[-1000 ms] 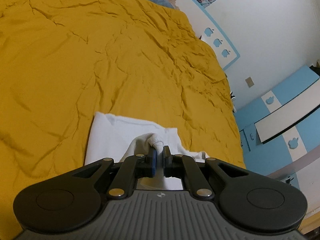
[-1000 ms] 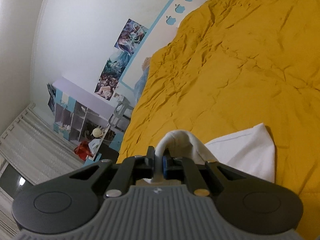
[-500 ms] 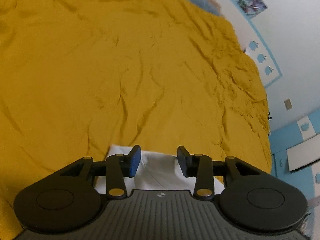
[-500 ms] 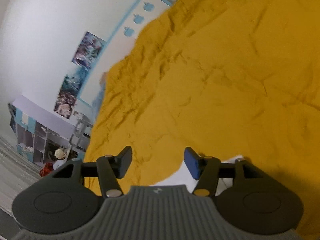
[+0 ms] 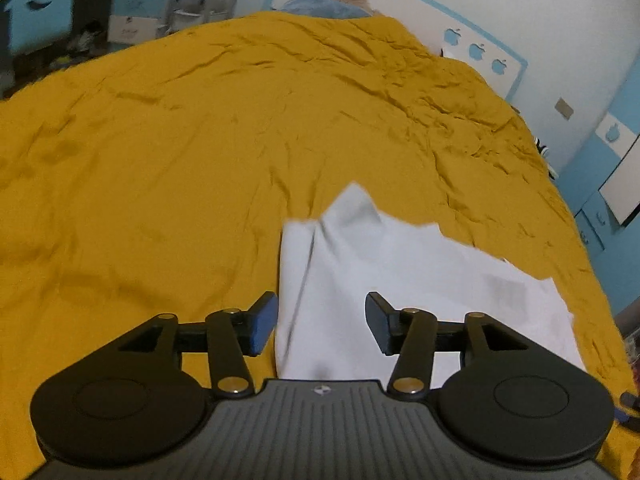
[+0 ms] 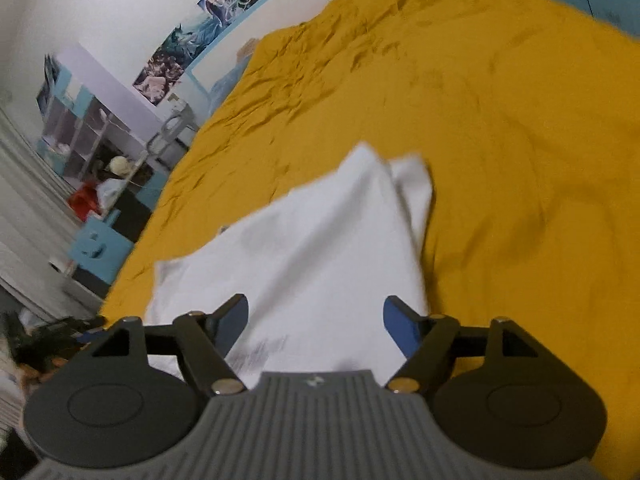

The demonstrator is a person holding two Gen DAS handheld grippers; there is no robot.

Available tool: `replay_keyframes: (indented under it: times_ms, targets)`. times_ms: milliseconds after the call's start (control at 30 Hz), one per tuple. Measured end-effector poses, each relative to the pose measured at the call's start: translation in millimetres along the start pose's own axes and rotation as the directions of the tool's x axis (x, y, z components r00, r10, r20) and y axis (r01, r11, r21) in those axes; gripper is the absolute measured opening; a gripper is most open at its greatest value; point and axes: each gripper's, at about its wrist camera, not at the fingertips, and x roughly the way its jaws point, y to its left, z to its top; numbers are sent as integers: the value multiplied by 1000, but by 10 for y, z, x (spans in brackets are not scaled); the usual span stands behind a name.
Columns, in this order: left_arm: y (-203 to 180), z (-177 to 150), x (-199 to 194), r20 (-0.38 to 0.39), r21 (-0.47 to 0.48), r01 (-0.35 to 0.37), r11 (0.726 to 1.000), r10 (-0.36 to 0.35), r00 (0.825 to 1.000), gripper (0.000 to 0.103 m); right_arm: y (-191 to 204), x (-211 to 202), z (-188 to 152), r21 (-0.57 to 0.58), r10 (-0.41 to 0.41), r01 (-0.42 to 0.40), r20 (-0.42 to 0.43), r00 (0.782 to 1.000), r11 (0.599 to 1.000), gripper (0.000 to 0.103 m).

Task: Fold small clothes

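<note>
Both grippers, clamped on the white garment (image 5: 384, 264) a second ago, are now hanging over it with fingers apart: left gripper (image 5: 322, 326), right gripper (image 6: 316, 322). It is lying on the yellow bed (image 5: 160, 160), probably one fold done.

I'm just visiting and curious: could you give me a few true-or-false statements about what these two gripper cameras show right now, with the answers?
1. The left gripper is open and holds nothing. True.
2. The right gripper is clamped on the white garment. False: its jaws stand apart and the cloth lies loose beneath them.
3. The white garment lies on a yellow bedspread. True.
4. The bedspread is smooth and free of creases. False: it is wrinkled all over.
5. Posters hang on the wall beyond the bed. True.
6. Several garments are stacked on the bed. False: only one white garment shows.
</note>
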Motion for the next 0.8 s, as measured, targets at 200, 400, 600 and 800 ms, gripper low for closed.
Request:
replay_keyframes:
  times_ms: [200, 400, 600, 800]
  targets:
    - [250, -581, -152, -55, -231, -36, 972, 24, 998, 59, -310, -254, -710, 358, 92, -104, 52, 994, 928, 70]
    - [586, -1018, 111, -85, -443, 122, 888, -177, 981, 59, -558, -146, -919, 483, 75, -103, 77, 994, 869, 66]
    - [826, -1008, 529, 15, -609, 258, 750, -314, 949, 59, -516, 61, -971, 455, 52, -108, 134, 990, 884, 66]
    - [912, -1014, 765, 84, -640, 325, 696, -357, 930, 59, -611, 310, -868, 487, 51, -123, 158, 986, 865, 65]
